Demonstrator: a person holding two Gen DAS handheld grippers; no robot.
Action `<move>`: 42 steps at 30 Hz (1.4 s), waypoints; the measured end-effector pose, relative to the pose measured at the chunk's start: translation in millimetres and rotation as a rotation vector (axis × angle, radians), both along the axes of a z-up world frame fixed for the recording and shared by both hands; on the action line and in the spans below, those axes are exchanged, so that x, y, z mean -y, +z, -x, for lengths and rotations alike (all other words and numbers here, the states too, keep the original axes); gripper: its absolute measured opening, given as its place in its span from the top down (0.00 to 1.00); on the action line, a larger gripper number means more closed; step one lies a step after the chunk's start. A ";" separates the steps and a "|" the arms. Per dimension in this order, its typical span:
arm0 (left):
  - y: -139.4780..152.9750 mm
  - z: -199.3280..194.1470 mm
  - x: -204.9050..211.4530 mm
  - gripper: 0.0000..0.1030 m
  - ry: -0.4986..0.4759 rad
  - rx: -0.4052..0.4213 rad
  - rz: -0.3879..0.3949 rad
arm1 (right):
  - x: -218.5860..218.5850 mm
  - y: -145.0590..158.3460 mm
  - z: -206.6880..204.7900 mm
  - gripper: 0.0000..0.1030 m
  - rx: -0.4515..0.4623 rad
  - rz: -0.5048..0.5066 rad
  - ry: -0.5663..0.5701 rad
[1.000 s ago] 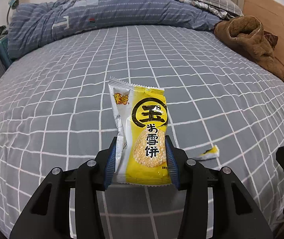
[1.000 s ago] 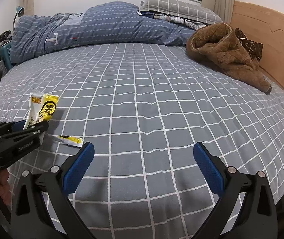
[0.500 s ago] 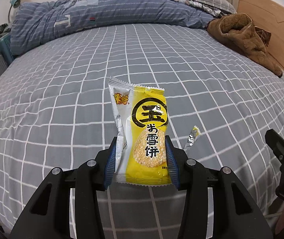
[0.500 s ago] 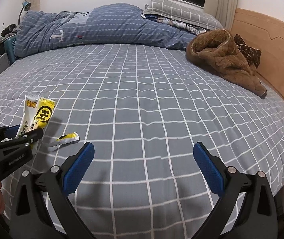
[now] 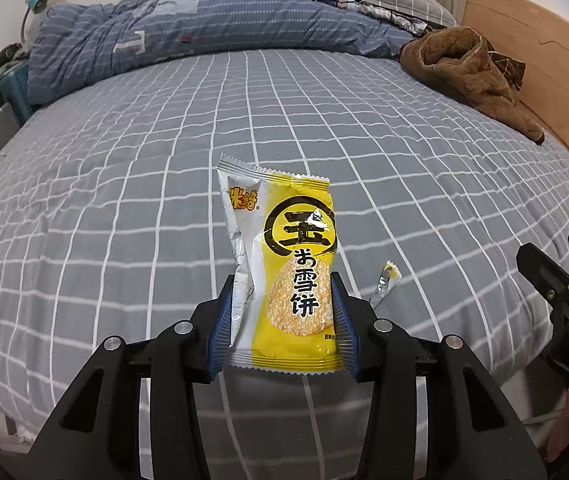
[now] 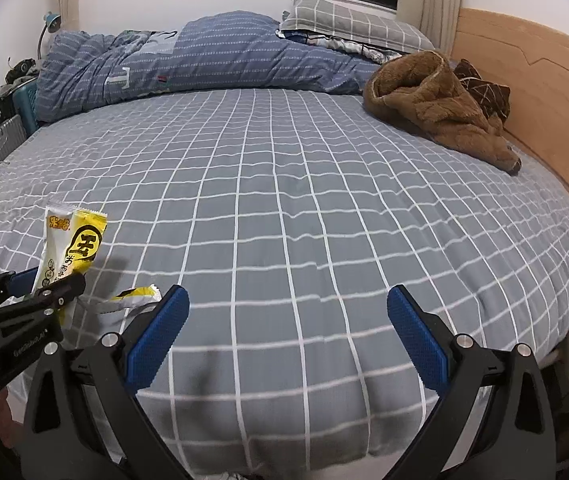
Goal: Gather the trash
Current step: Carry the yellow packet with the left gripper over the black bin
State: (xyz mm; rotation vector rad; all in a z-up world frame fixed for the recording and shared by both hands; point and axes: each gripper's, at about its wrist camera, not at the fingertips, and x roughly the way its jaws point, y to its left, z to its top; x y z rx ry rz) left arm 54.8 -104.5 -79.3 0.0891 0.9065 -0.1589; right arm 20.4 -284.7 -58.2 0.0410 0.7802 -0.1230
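Bed (image 5: 132,184) | left tool (image 5: 280,320) clamps wrapper (image 5: 284,264) | scrap (image 5: 384,284) beside

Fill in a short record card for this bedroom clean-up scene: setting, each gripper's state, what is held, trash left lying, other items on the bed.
setting: bed with grey checked sheet
left gripper: shut on snack wrapper, held upright
right gripper: open, nothing between its fingers
trash left lying: torn wrapper scrap on the sheet near the bed's edge
other items: blue quilt, brown fleece garment, grey checked pillow
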 end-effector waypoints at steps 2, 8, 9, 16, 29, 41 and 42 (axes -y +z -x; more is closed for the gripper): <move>2.5 9.2 -1.0 0.57 0.000 0.001 0.006 | -1.5 0.7 8.8 0.07 -0.002 -0.002 0.002; 8.3 39.6 -2.7 0.57 -0.003 0.004 0.019 | -4.2 4.0 33.2 0.07 0.000 -0.013 0.008; 8.6 43.7 -2.0 0.57 -0.004 0.005 0.019 | -4.9 4.6 38.8 0.07 -0.001 -0.017 0.008; 10.3 77.3 -0.8 0.57 -0.005 -0.004 0.025 | -13.0 6.3 69.9 0.07 -0.002 -0.006 0.017; 14.4 133.5 -6.3 0.57 -0.005 -0.017 0.036 | -22.5 6.0 122.5 0.07 -0.018 -0.034 0.022; 5.6 180.7 -13.4 0.57 -0.003 -0.070 0.036 | -26.0 -8.3 163.3 0.07 -0.076 -0.044 0.009; 3.5 185.1 -14.7 0.57 0.000 -0.077 0.037 | -26.6 -9.5 166.2 0.07 -0.080 -0.045 0.008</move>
